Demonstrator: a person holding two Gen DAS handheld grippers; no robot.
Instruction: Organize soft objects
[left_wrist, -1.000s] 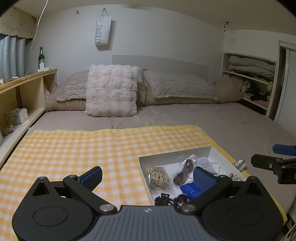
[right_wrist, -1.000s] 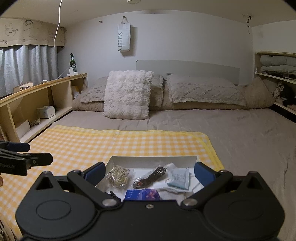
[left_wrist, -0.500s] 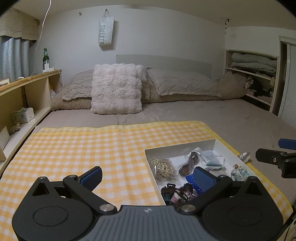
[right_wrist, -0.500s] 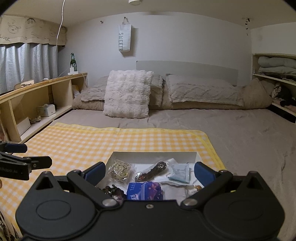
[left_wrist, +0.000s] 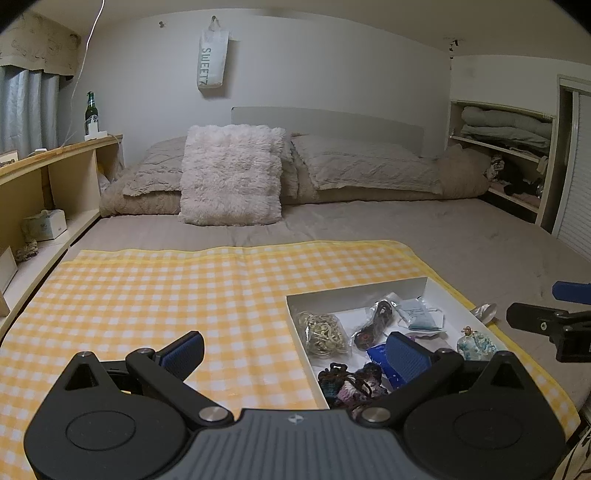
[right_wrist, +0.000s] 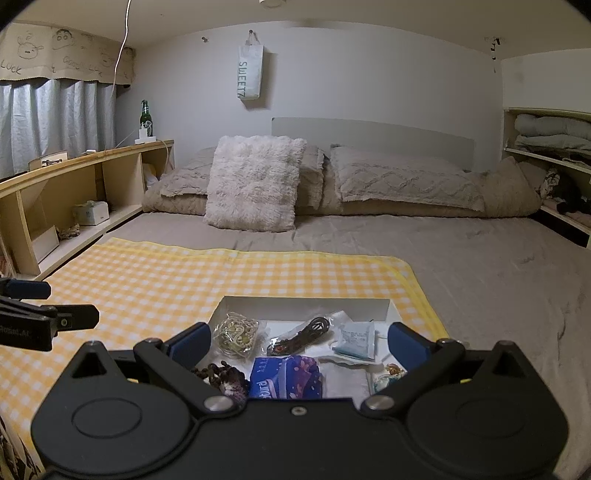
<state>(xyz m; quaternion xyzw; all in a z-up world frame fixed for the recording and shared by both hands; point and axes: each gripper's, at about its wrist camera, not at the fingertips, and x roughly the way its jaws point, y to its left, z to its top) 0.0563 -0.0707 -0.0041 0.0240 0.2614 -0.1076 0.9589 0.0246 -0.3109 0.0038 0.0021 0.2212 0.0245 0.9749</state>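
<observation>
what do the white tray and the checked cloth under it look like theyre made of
Tray: probably thin cardboard, matte white, judging by its flat, sharply folded walls and square corners.
Checked cloth: looks like soft woven or fleece fabric in yellow and white, lying limp on the bed with a crease and a stitched-looking yellow border. Exact fibre cannot be told.

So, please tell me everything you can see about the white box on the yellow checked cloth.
The white box is a shallow open tray, apparently cardboard, with low upright walls and no lid. It lies flat on the near right part of the yellow checked cloth, on the bed. Inside lie a clear bag of rubber bands, a bagged dark cord, a small pale sachet, a blue tissue pack, dark scrunchies and a small patterned item. Neither gripper touches it.
</observation>
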